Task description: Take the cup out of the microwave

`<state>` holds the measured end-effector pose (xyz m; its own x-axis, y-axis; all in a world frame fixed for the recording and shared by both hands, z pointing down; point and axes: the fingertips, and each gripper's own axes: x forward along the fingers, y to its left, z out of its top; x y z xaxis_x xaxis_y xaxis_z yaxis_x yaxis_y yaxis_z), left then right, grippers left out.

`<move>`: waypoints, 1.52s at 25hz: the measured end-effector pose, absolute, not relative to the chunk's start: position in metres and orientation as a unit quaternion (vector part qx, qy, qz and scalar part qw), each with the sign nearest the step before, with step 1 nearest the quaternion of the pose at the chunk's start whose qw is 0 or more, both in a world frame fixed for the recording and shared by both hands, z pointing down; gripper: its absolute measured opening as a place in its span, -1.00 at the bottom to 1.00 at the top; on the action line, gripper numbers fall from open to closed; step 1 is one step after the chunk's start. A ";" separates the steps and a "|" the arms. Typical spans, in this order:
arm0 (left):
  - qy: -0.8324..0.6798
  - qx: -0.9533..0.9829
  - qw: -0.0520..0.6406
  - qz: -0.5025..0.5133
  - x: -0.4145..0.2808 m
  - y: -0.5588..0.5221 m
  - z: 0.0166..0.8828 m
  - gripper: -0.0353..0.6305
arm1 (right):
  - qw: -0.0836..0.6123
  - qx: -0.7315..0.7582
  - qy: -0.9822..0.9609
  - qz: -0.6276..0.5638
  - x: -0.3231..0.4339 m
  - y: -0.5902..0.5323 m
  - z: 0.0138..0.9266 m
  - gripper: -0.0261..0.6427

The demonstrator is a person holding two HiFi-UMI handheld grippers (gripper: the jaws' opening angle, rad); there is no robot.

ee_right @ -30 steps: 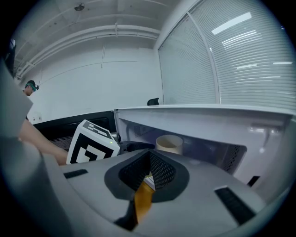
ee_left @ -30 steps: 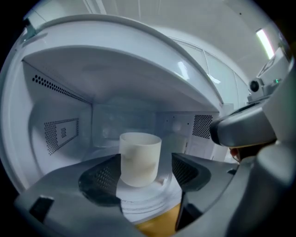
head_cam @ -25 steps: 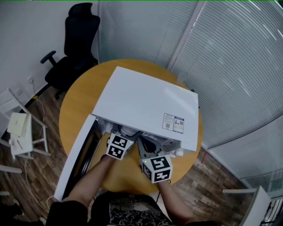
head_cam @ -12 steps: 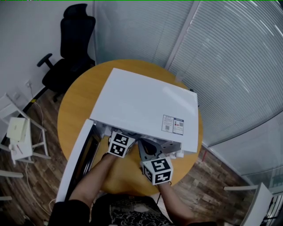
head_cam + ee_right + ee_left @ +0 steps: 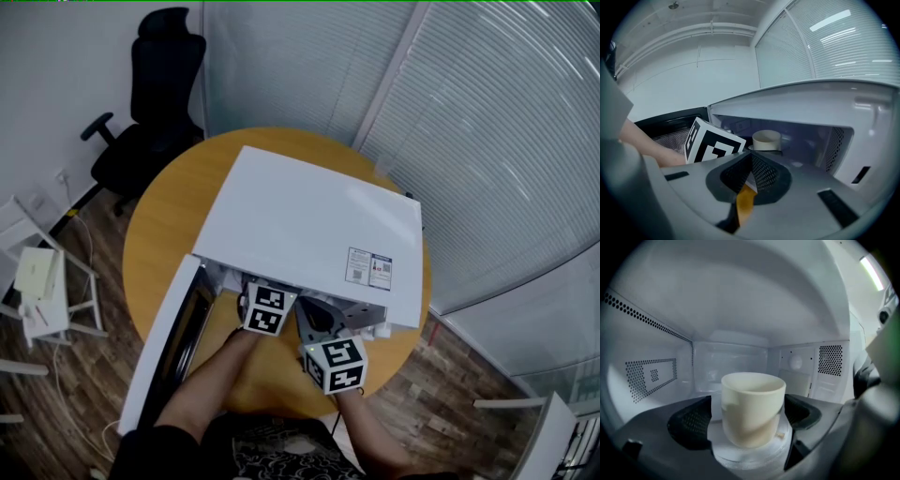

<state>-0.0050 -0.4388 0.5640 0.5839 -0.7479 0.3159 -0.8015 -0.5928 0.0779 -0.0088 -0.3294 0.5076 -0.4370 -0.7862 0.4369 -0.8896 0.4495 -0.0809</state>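
Observation:
A cream cup (image 5: 752, 408) stands upright on the white turntable (image 5: 750, 453) inside the white microwave (image 5: 309, 225). My left gripper (image 5: 749, 417) reaches into the cavity. Its jaws have just been opening and stand wide, one dark pad (image 5: 691, 423) on each side of the cup, which is between them without being pressed. In the right gripper view the cup (image 5: 766, 139) shows behind the left gripper's marker cube (image 5: 712, 143). My right gripper (image 5: 751, 158) hangs outside the microwave's front, shut, its tips together with nothing between them.
The microwave door (image 5: 164, 347) hangs open at the left, beside my left forearm. The microwave sits on a round wooden table (image 5: 159, 225). A black office chair (image 5: 155, 103) stands beyond it, white furniture (image 5: 37, 281) at the far left, window blinds (image 5: 506, 141) on the right.
The left gripper's marker cube has shifted a little right and deeper under the microwave's front edge. The right gripper has stayed where it was.

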 end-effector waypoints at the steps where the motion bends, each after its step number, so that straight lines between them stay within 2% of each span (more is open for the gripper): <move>1: -0.444 0.880 0.109 0.127 -0.005 -0.440 0.564 0.54 | 0.170 0.503 -0.833 0.152 -0.008 -0.330 0.507 -0.88; 9: -0.460 0.870 0.090 0.151 -0.005 -0.444 0.569 0.52 | 0.169 0.512 -0.828 0.155 0.002 -0.328 0.508 -0.88; 12: -0.455 0.873 0.086 0.152 -0.002 -0.443 0.569 0.36 | 0.166 0.514 -0.827 0.154 0.003 -0.329 0.507 -0.87; 38: -0.453 0.874 0.103 0.144 -0.013 -0.415 0.567 0.34 | 0.149 0.516 -0.831 0.141 0.007 -0.323 0.493 -0.87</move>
